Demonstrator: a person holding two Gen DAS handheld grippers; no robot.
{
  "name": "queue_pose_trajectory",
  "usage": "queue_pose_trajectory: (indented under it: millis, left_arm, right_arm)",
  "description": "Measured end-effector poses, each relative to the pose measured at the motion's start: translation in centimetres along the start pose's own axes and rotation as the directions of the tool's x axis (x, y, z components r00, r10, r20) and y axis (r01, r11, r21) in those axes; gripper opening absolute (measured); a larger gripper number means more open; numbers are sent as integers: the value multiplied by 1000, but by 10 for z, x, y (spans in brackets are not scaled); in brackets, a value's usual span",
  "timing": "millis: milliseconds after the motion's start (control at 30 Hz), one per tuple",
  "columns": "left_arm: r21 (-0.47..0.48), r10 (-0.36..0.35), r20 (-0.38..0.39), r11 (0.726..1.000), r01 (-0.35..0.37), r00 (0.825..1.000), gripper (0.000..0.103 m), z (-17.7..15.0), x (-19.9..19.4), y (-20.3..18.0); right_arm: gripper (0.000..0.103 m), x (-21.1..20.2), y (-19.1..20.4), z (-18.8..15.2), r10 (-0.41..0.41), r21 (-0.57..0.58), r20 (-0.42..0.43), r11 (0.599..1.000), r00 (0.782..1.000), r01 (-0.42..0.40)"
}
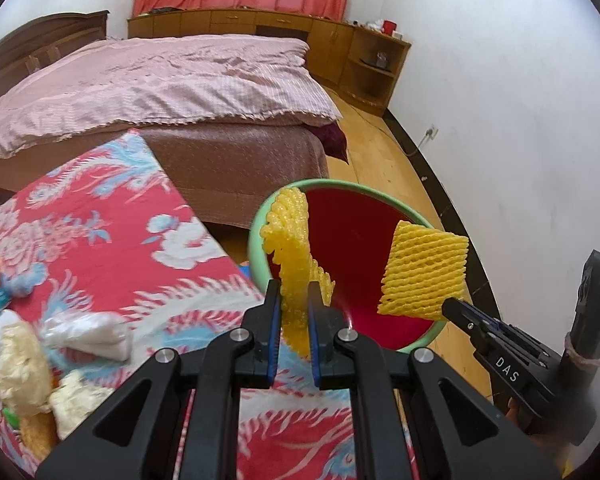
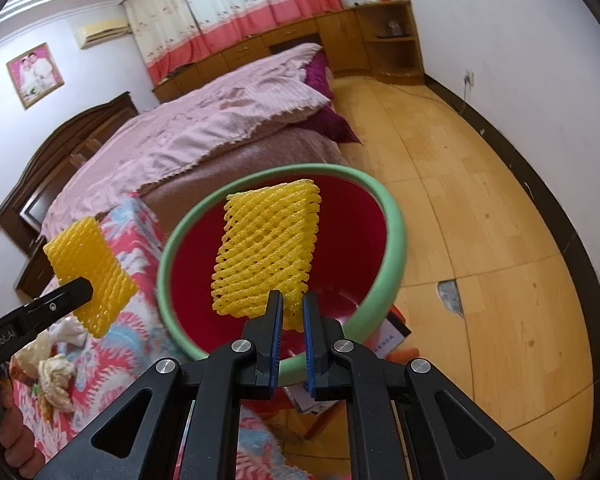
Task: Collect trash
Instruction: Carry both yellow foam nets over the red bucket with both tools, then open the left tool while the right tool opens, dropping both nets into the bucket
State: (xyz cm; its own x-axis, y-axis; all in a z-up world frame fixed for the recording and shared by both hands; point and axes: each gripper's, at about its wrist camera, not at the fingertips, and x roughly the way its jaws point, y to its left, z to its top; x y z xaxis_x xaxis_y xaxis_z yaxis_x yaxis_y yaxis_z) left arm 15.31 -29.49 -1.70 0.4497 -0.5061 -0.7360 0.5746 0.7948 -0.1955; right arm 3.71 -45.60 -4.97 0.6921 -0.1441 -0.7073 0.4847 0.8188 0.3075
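My left gripper (image 1: 294, 286) is shut on a yellow foam net (image 1: 288, 248) and holds it over the near left rim of a red basin with a green rim (image 1: 256, 224). My right gripper (image 2: 292, 298) is shut on a second yellow foam net (image 2: 268, 240) and holds it above the same basin (image 2: 396, 240). In the left wrist view the right gripper (image 1: 446, 304) comes in from the right with its net (image 1: 424, 272). In the right wrist view the left gripper (image 2: 86, 286) holds its net (image 2: 88, 272) at the left.
A table with a red flowered cloth (image 1: 100, 240) carries crumpled white and cream wrappers (image 1: 84, 334) and other scraps at its left. A bed with a pink cover (image 1: 160, 84) stands behind. Wooden floor (image 2: 480, 220) lies to the right, with boxes (image 2: 392, 332) under the basin.
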Motion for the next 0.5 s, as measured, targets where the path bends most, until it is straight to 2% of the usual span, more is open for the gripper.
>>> queue_pose_trajectory:
  millis: [367, 467, 500]
  left_arm:
    - [4, -8, -60, 1000, 8, 998, 11, -2, 35, -4]
    - [-4, -16, -72, 1000, 16, 997, 19, -2, 38, -4]
    - [-7, -14, -73, 1000, 13, 997, 25, -2, 38, -5]
  right_arm:
    - [13, 11, -9, 1, -24, 1, -4, 1000, 1000, 24]
    - [13, 13, -9, 1, -25, 1, -4, 1000, 1000, 25]
    - [15, 14, -9, 1, -22, 3, -6, 1000, 1000, 22]
